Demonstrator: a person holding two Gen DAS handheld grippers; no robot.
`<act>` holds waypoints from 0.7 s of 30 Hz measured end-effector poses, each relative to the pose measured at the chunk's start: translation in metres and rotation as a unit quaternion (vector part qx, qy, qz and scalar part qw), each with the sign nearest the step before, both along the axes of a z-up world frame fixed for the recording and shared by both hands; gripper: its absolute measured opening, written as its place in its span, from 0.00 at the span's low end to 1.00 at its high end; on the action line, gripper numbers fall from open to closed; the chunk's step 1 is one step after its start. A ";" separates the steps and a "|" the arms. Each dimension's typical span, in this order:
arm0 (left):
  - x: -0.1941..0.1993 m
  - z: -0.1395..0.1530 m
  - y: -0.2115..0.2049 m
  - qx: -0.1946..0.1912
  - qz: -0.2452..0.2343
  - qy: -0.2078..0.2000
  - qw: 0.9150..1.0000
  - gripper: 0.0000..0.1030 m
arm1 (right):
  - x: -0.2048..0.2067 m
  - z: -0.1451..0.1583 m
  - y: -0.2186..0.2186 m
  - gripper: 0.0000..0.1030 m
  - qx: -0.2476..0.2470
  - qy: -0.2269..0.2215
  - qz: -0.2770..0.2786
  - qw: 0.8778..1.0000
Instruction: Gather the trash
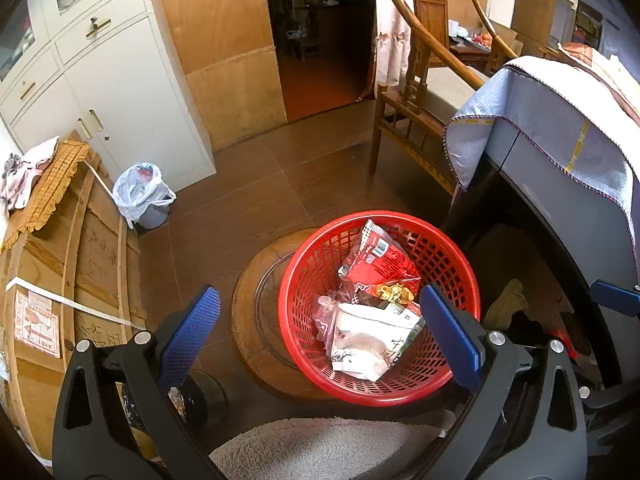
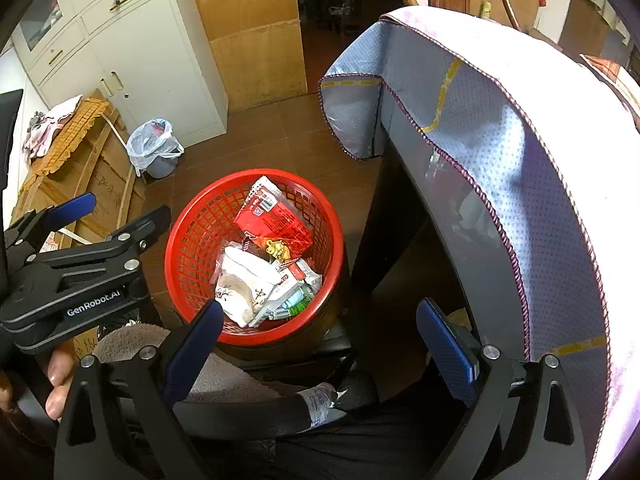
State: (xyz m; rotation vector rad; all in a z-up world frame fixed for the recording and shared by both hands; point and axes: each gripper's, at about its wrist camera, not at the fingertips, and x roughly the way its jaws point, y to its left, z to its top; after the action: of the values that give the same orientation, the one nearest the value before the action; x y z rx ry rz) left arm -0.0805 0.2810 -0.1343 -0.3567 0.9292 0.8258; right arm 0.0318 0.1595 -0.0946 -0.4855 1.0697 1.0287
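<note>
A red plastic basket [image 1: 304,280] stands on a round wooden stool [image 1: 248,312] on the floor; it also shows in the right wrist view [image 2: 192,240]. It holds a red snack wrapper [image 1: 376,264] and a white wrapper [image 1: 368,340], also seen in the right wrist view as the red wrapper [image 2: 276,224] and the white wrapper [image 2: 244,284]. My left gripper [image 1: 320,332] is open and empty above the basket's near side. My right gripper [image 2: 320,344] is open and empty, just this side of the basket. The left gripper's body [image 2: 80,276] shows at the left of the right wrist view.
A table with a blue cloth [image 1: 560,128] stands at the right, also in the right wrist view [image 2: 500,152]. A small bin with a white bag [image 1: 144,196] stands by a white cabinet [image 1: 112,80]. A wooden chair [image 1: 420,92] is behind. A cardboard box [image 1: 60,280] lies left.
</note>
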 end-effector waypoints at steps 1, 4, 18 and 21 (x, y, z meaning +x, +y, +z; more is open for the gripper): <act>0.000 0.000 0.000 0.000 0.000 0.000 1.000 0.94 | 0.000 0.000 0.000 0.93 0.000 0.000 0.000 1.000; 0.000 0.000 0.000 0.000 -0.001 0.000 1.000 0.94 | 0.000 0.000 0.000 0.93 0.000 0.000 0.000 1.000; 0.000 0.000 -0.001 0.000 0.000 0.000 1.000 0.94 | -0.001 0.002 0.001 0.93 0.001 -0.001 0.000 1.000; 0.000 0.000 0.000 0.001 0.000 0.000 1.000 0.94 | -0.001 0.001 0.001 0.93 0.001 0.000 0.000 1.000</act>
State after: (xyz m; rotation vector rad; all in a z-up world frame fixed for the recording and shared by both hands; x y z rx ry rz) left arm -0.0805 0.2806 -0.1341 -0.3555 0.9288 0.8266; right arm 0.0310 0.1602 -0.0935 -0.4849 1.0679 1.0299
